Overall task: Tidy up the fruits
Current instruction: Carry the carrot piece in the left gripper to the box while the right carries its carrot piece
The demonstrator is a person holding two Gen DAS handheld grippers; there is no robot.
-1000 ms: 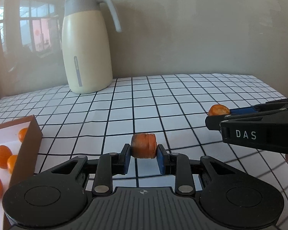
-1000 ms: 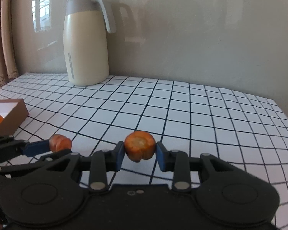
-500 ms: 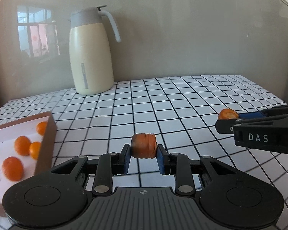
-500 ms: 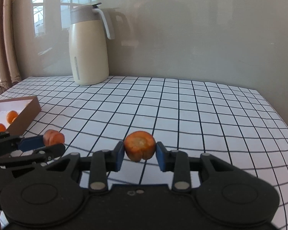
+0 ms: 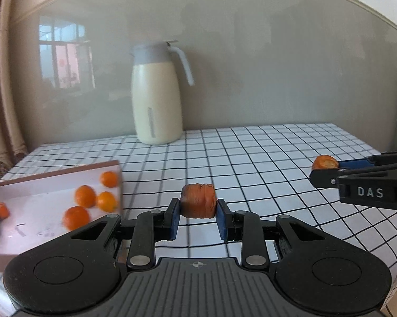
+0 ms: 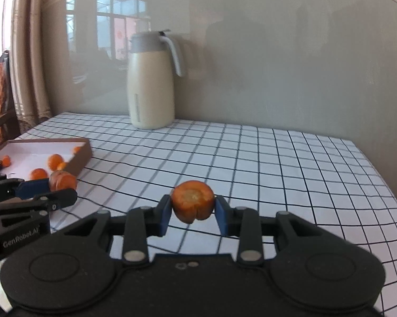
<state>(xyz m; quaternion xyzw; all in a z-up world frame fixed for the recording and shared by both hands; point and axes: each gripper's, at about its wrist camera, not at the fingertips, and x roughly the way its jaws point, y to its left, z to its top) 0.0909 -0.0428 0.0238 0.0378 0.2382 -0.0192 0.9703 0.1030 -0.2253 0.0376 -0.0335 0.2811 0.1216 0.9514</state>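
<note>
Two grippers, left gripper (image 5: 197,218) and right gripper (image 6: 192,215), each pinch an orange piece between jaws.

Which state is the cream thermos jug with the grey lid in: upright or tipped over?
Upright. The cream thermos jug stands on its base on the checked tablecloth by the wall, grey lid on top, handle hanging vertically.

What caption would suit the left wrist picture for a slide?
Left gripper jaws clamp an orange fruit above the checked tablecloth, beside a box of oranges.
</note>
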